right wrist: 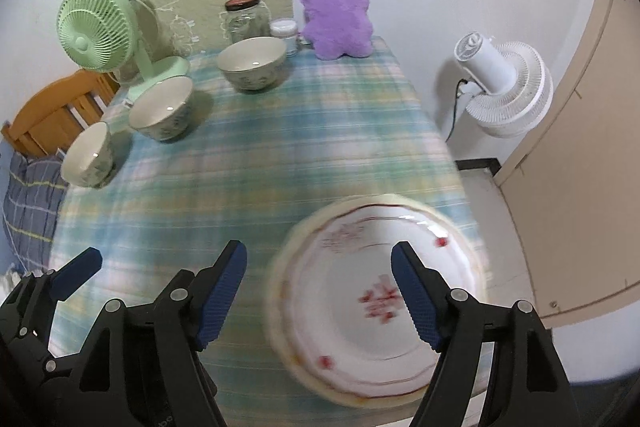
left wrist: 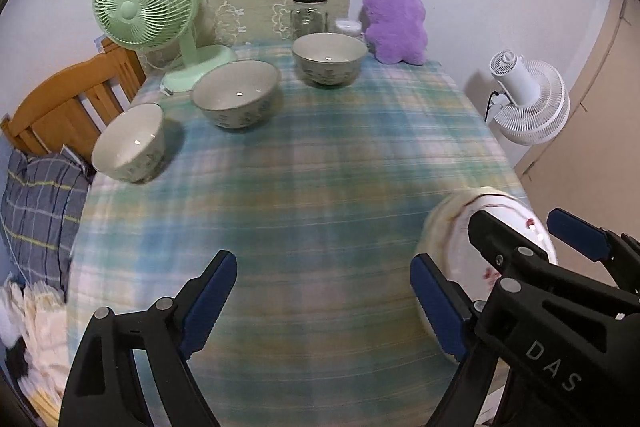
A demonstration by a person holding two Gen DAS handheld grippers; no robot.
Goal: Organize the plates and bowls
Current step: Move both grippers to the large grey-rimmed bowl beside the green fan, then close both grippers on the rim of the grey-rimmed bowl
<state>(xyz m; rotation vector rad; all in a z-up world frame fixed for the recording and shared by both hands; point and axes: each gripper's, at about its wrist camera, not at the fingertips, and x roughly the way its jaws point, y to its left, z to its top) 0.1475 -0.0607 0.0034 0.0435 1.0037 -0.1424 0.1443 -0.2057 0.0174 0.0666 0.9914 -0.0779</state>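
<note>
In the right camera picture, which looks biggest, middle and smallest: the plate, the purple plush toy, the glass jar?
1. plate, though it sits nearest the camera, which inflates it.
2. purple plush toy.
3. glass jar.

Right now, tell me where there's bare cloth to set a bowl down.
The widest bare patch of tablecloth lies mid-table, bordered by the three bowls at the far left and the plates at the near right. Another strip runs before the purple plush. It is crowded at the back by the green fan and jar.
</note>
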